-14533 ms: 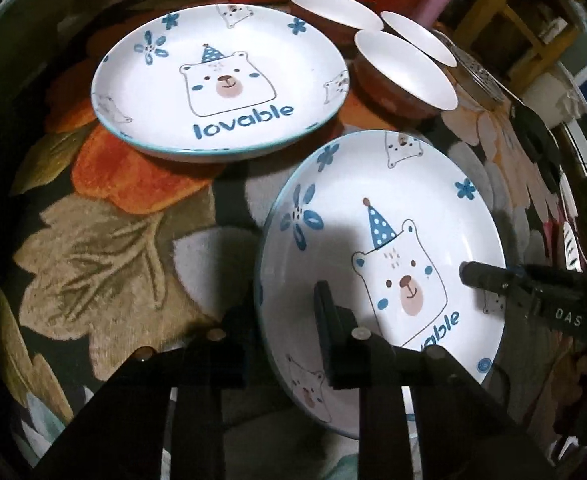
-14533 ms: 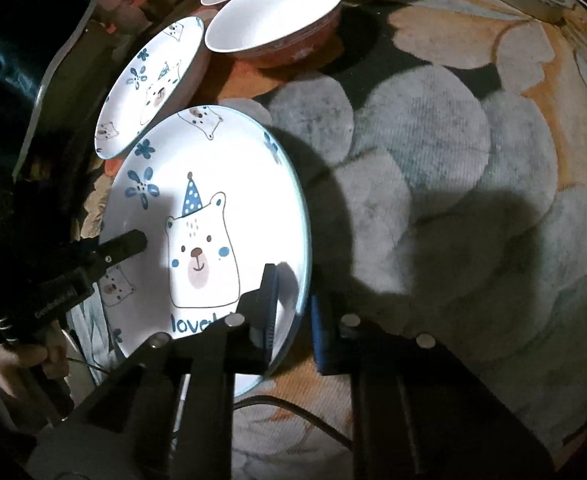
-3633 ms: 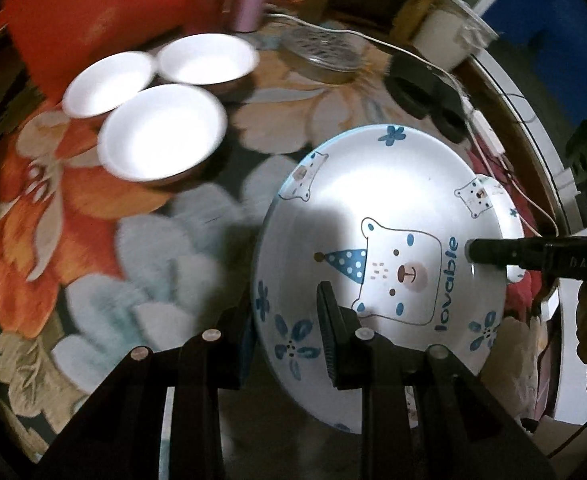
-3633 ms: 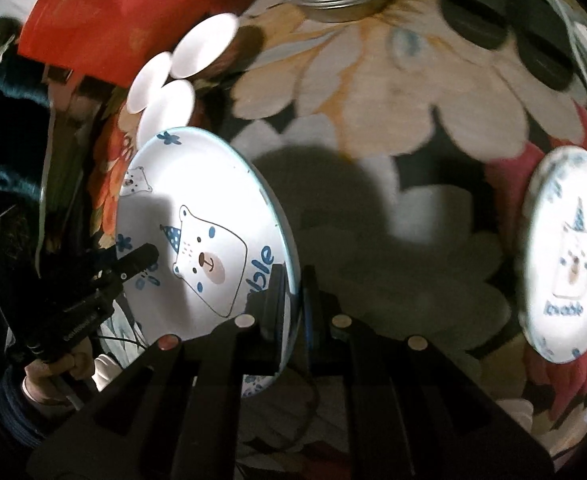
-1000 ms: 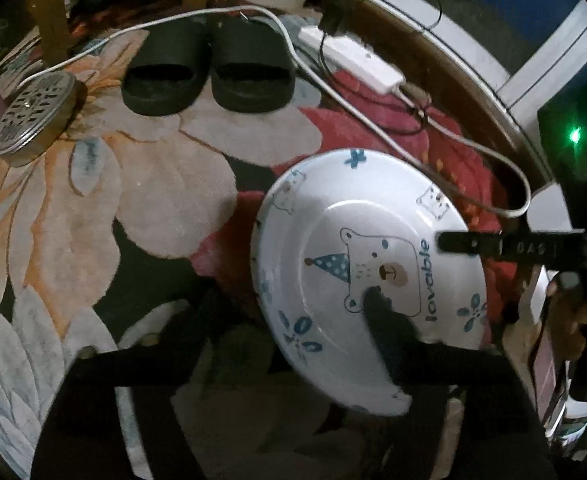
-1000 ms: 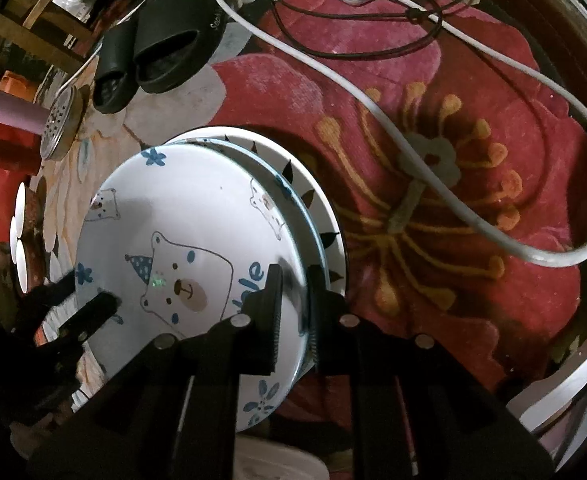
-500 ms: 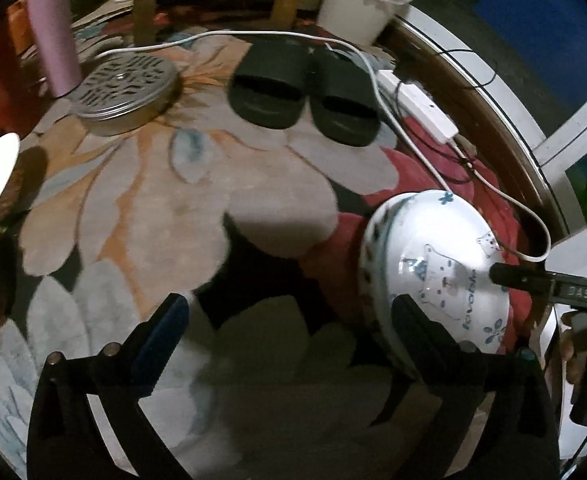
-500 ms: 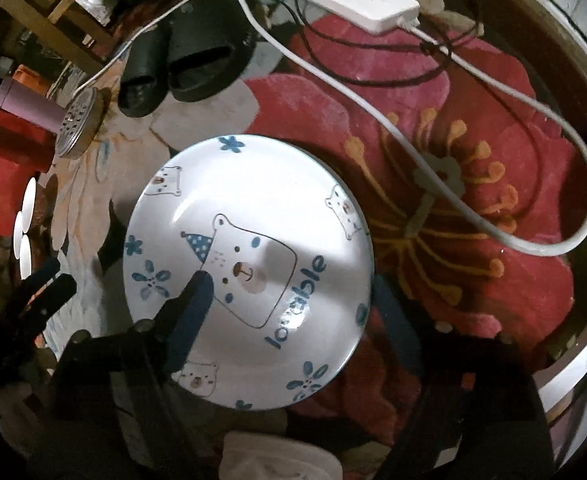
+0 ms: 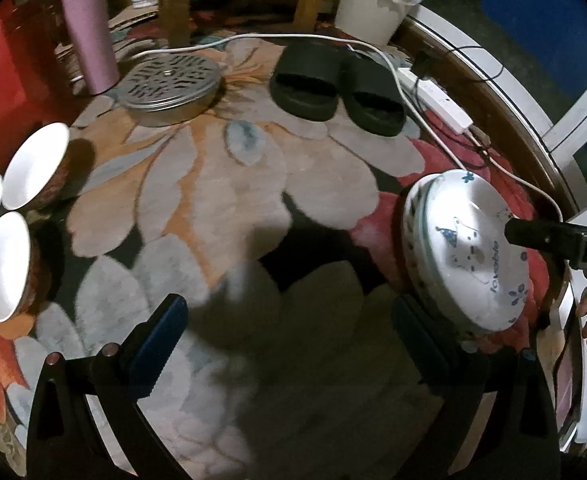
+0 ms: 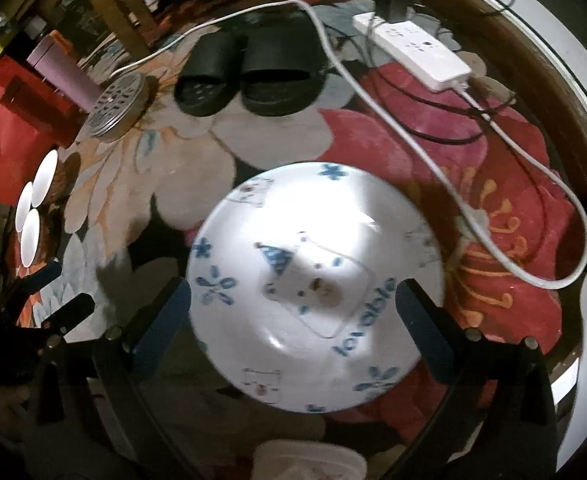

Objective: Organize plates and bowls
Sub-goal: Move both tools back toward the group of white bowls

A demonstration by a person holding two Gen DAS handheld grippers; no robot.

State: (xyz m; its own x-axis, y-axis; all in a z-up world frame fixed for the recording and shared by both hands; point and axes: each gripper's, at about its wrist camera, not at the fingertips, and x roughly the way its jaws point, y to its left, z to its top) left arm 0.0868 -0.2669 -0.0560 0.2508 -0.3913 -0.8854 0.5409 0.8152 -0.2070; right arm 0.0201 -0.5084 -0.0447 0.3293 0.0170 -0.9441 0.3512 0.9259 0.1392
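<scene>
One flowered rug [image 9: 221,184] carries everything here. Two bear plates [image 10: 313,292] sit stacked face up near its right edge, on the red flower; the top plate's bear hat points toward the rug's left side, and the word "lovable" runs along the plate's right side. A black pair of slippers [image 9: 337,88] lies toward the far edge, beside a perforated metal lid [image 9: 169,80] and a pink tumbler [image 9: 89,28]. Three white bowls [image 9: 5,256] cluster upright at the left edge. The right gripper [image 10: 293,312] hovers over the stack, fingers spread wide either side, holding nothing. The left gripper [image 9: 289,332] hangs over bare rug left of the plates, likewise spread and empty.
</scene>
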